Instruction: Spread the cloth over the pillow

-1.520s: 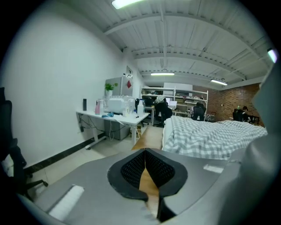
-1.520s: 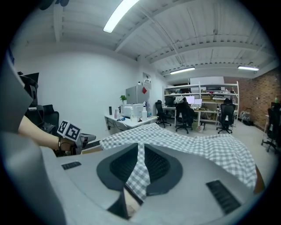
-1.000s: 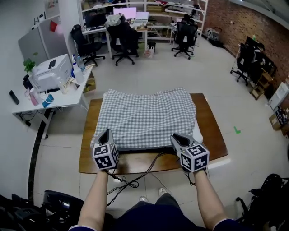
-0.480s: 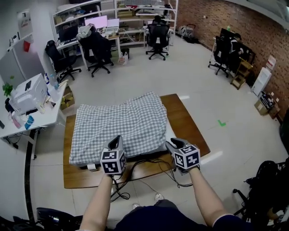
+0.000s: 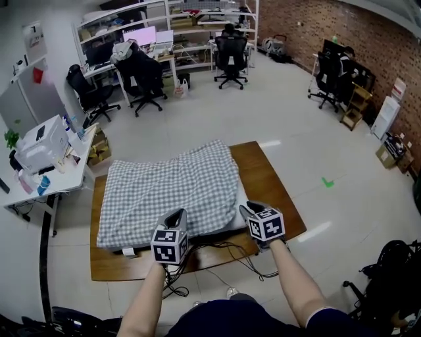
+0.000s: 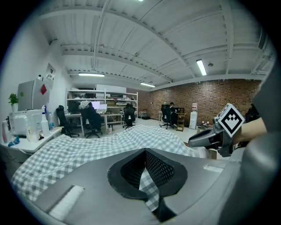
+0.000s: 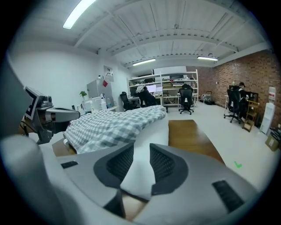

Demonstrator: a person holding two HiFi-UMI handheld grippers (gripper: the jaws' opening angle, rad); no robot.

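Left gripper view looks straight down the left gripper, whose jaws are clamped together on a fold of the checked cloth. The grey-and-white fabric runs out from between the pads and up over the mound ahead. Right gripper view shows the right gripper with its jaws parted and opening. A corner of the white pillow sits in the gap between them and seems to fill it, though whether the pads actually press on it is hard to judge from this angle. Head view puts both grippers at the near edge of the wooden table, the left one at the cloth's near hem and the right one at the pillow's near right corner. The cloth covers most of the pillow and lies rumpled, leaving a bare white margin of pillow along the right side. Black cables lie tangled at the table's front edge between the two grippers. Farther off, a white desk with a printer stands to the left of the table. Office chairs sit by the shelving beyond, and a brick wall runs along the right.
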